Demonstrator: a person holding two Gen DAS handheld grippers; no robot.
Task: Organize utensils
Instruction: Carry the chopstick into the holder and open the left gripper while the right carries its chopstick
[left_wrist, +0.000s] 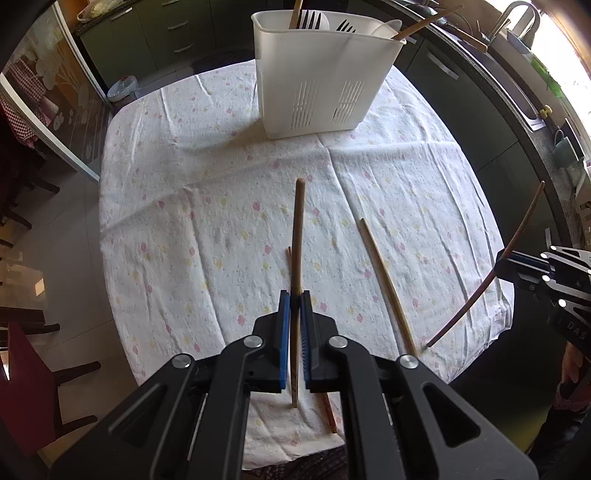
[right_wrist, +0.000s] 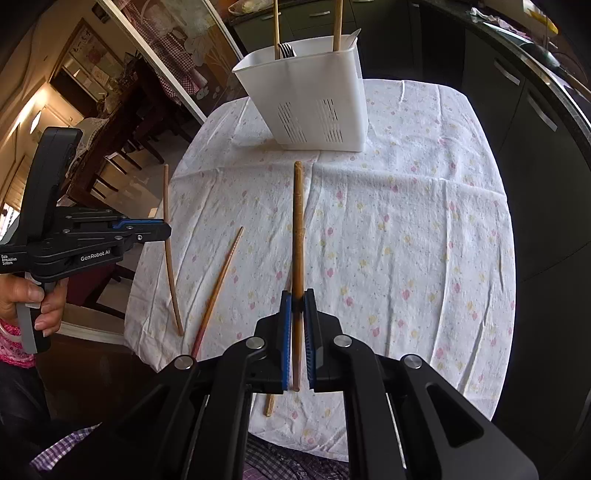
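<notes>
A white utensil caddy (left_wrist: 317, 85) stands at the far side of the table and holds forks and wooden sticks; it also shows in the right wrist view (right_wrist: 314, 99). My left gripper (left_wrist: 294, 299) is shut on a wooden chopstick (left_wrist: 297, 236), held above the cloth. My right gripper (right_wrist: 298, 299) is shut on another wooden chopstick (right_wrist: 298, 229). In the left view the right gripper (left_wrist: 517, 266) holds its dark chopstick (left_wrist: 495, 273) at the right edge. In the right view the left gripper (right_wrist: 162, 230) holds its chopstick (right_wrist: 170, 258) at the left. Loose chopsticks lie on the cloth (left_wrist: 388, 284) (right_wrist: 218, 291).
The round table has a white flowered cloth (left_wrist: 207, 206). A reddish chopstick (left_wrist: 328, 410) lies under my left gripper near the front edge. Dark cabinets and a counter (left_wrist: 491, 122) run along the right. Chairs (left_wrist: 33, 369) stand at the left.
</notes>
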